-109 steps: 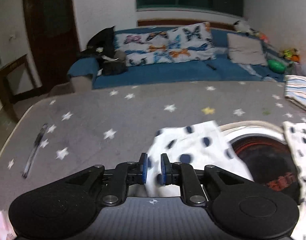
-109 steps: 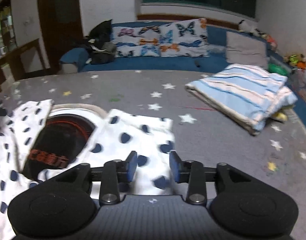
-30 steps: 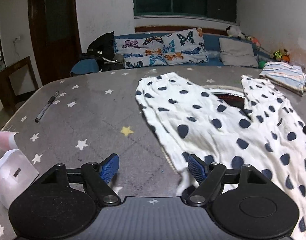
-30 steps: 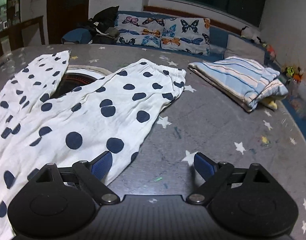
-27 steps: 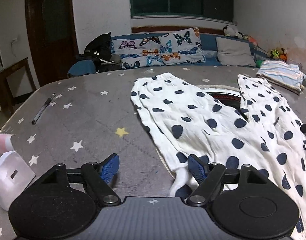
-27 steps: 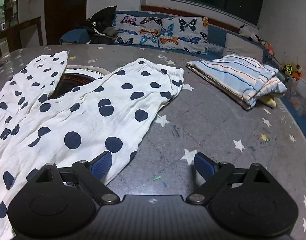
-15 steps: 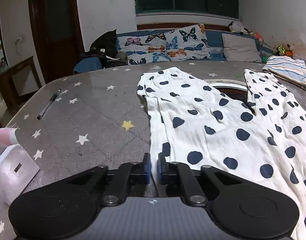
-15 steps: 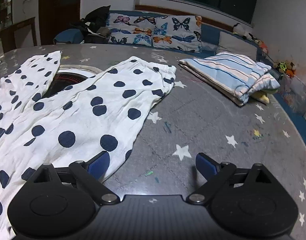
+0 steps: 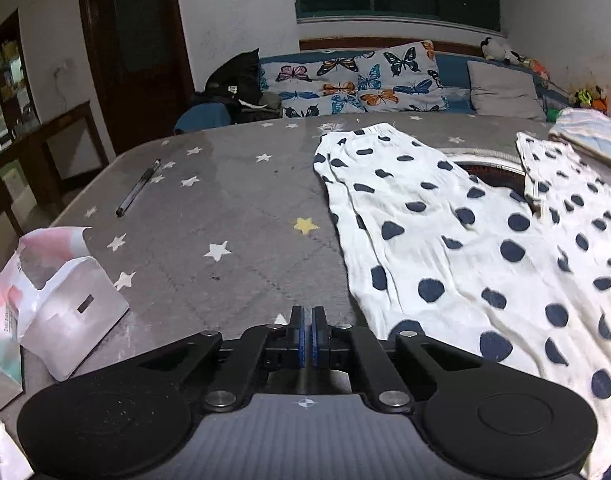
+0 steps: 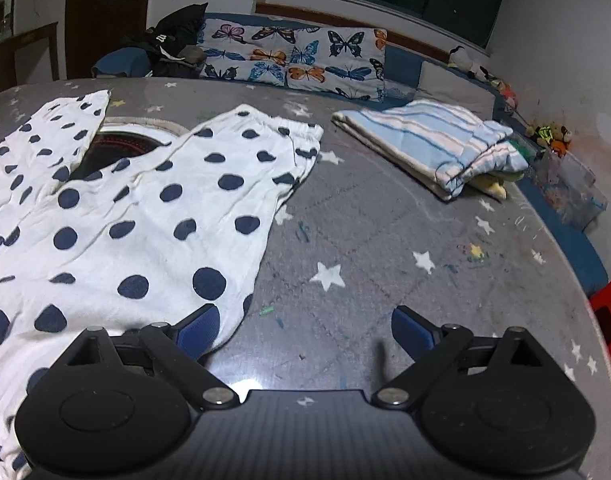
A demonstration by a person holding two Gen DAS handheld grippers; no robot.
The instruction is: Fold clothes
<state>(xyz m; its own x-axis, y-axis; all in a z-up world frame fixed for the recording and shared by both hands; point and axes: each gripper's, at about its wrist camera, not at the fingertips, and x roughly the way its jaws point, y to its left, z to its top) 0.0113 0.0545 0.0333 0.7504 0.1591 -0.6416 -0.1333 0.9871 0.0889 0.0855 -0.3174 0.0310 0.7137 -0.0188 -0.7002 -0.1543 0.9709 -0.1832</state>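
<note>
Polka-dot trousers flat, legs pointing away (toward sofa), probably

My left gripper is matte black with silver screws, round discs and blue pads; my right gripper looks identical, ribbed grey base included.

Two grippers appear, one per view. The left gripper has its two blue pads pressed together; the right gripper has its two pads spread wide. One white garment with navy dots lies ahead and to the right of the left gripper, with two legs fanned apart. One folded striped cloth sits far ahead and to the right of the right gripper. One pen lies ahead and to the left of the left gripper. One white box sits close on its left. Two butterfly pillows and one grey cushion rest far ahead.
</note>
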